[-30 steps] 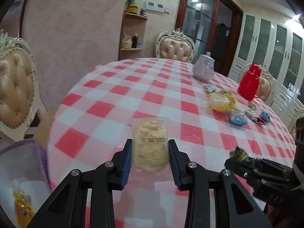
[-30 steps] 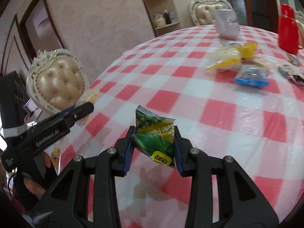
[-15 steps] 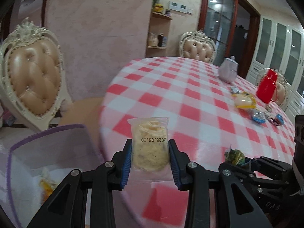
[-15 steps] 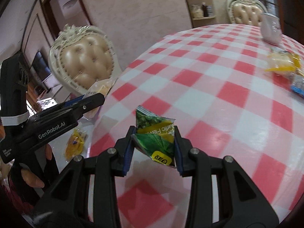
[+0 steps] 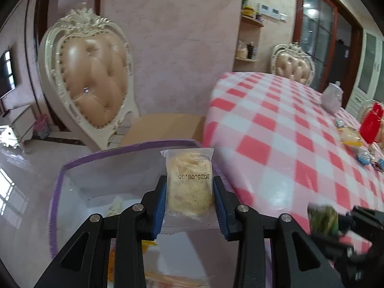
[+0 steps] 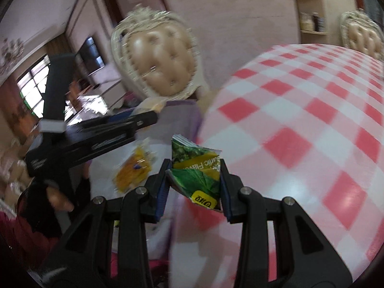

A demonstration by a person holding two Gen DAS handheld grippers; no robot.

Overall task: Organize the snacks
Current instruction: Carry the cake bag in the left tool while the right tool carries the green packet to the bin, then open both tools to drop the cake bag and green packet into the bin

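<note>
My left gripper (image 5: 189, 199) is shut on a clear packet of pale yellow snack (image 5: 189, 189) with a printed date, held over a clear bin with a purple rim (image 5: 79, 160) beside the table. Several yellow packets (image 5: 112, 261) lie in the bin. My right gripper (image 6: 195, 184) is shut on a green and yellow snack packet (image 6: 196, 170), held over the table's left edge next to the bin (image 6: 182, 110). A yellow packet (image 6: 133, 172) shows inside the bin in the right wrist view. The left gripper's body (image 6: 96, 139) crosses that view at left.
The round table with red and white checked cloth (image 5: 288, 132) fills the right. More snack packets (image 5: 350, 139), a red jug (image 5: 370, 124) and a pale teapot (image 5: 332, 98) stand far right. A cream padded chair (image 5: 91, 84) stands behind the bin.
Both grippers have swung left from over the table toward the bin, each keeping its packet. The bin now lies under the left gripper, and the chair has come into fuller view.
</note>
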